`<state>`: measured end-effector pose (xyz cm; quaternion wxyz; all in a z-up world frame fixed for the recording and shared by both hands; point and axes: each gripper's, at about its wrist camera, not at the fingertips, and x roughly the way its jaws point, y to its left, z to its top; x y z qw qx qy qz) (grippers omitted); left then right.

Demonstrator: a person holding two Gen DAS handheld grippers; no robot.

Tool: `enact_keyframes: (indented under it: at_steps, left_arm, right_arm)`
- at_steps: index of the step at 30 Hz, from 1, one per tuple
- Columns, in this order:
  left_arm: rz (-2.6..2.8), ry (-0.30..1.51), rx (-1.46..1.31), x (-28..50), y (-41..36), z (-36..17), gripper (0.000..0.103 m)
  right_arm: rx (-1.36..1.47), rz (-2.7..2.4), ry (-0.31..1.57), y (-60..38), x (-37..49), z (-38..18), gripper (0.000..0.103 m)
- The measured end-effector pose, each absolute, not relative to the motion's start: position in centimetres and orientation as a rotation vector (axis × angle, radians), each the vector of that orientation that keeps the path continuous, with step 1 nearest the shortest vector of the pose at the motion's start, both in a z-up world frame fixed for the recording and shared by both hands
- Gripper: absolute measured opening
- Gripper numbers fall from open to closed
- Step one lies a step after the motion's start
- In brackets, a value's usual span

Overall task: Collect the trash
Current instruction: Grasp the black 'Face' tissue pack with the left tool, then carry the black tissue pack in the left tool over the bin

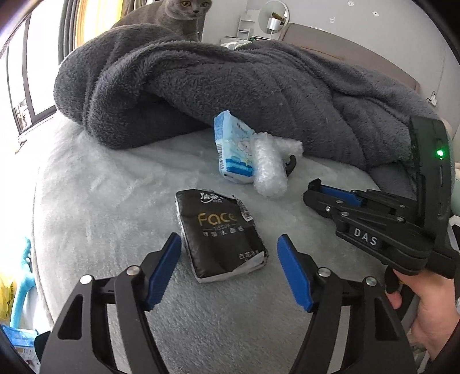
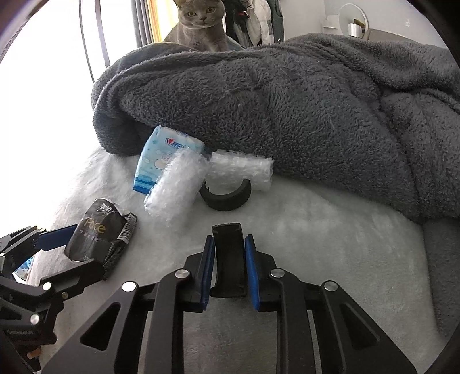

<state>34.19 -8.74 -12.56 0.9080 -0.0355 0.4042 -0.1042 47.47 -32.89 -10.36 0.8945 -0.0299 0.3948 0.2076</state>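
Observation:
A black "Face" tissue pack lies on the pale fluffy bed cover, between the open fingers of my left gripper; it also shows in the right wrist view. Behind it lie a blue tissue pack, rolls of bubble wrap and a black curved plastic piece. My right gripper is shut on another black curved plastic piece; from the left wrist it appears at right.
A dark grey fleece blanket is heaped across the back of the bed. A grey cat sits behind it. A window is at left, and a turquoise object stands beside the bed.

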Motion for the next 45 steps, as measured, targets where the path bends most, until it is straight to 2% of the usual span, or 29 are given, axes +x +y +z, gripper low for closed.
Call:
enact_keyframes:
  at_steps: [7,10,17,31,45]
  left_arm:
    - [-0.213,0.851,-0.045,34.5,-9.3,-13.3,0.069]
    - [-0.219,0.854,-0.039,34.6,-9.5,-13.3,0.062]
    - [-0.248,0.849,-0.053,34.5,-9.4,-13.0,0.057]
    - [-0.326,0.792,-0.047,30.6,-7.6,-10.4,0.057]
    - [-0.294,0.775,-0.043,25.8,-4.4,-10.1,0.057]
  right_arm:
    - [-0.022,0.452,0.796,-33.5,46.7,-9.2,0.021]
    - [-0.002,0.461,0.790,-33.9,46.4,-8.9,0.021]
    - [0.015,0.465,0.787,-34.6,45.5,-8.2,0.021]
    - [0.065,0.459,0.801,-34.6,40.8,-6.4,0.021]
    - [0.040,0.493,0.801,-31.0,33.2,-4.0,0.021]
